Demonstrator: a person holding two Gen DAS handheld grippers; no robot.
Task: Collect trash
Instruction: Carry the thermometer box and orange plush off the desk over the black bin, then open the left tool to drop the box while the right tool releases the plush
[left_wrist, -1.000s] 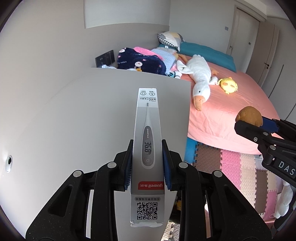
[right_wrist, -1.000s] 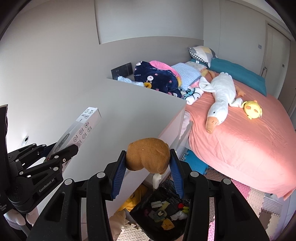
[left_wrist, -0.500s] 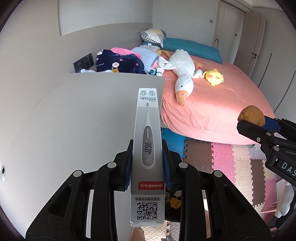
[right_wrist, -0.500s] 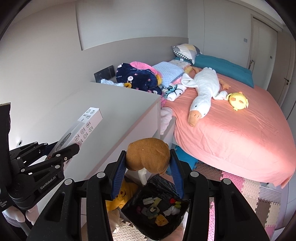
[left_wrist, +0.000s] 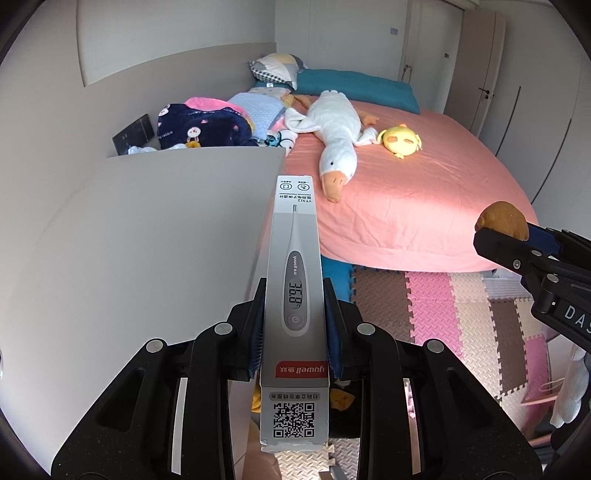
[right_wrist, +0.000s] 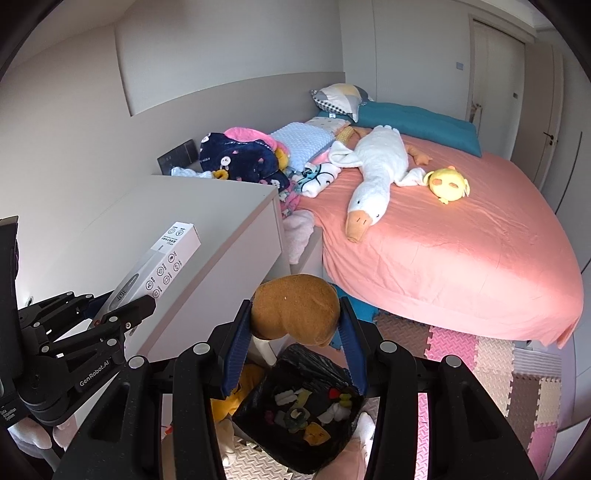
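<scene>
My left gripper (left_wrist: 294, 325) is shut on a long grey thermometer box (left_wrist: 294, 280), which points forward over the edge of the white dresser top (left_wrist: 147, 236). In the right wrist view the same box (right_wrist: 162, 254) sticks up at the left. A brown rounded lump (right_wrist: 295, 310) sits clamped between the blue pads of my right gripper (right_wrist: 295, 332). Directly beneath it on the floor stands a bin lined with a black bag (right_wrist: 299, 413), holding several small scraps. That lump (left_wrist: 502, 221) also shows at the right edge of the left wrist view.
A bed with a pink sheet (right_wrist: 461, 240) fills the right side, carrying a white goose plush (right_wrist: 373, 173), a yellow plush (right_wrist: 448, 184) and folded blankets (right_wrist: 240, 158). Foam puzzle mats (left_wrist: 443, 306) cover the floor. A yellow soft toy (right_wrist: 229, 402) lies beside the bin.
Both grippers have swung sideways off the dresser top toward the bed and floor, each keeping its load. The bin has come further into view under the right gripper.
</scene>
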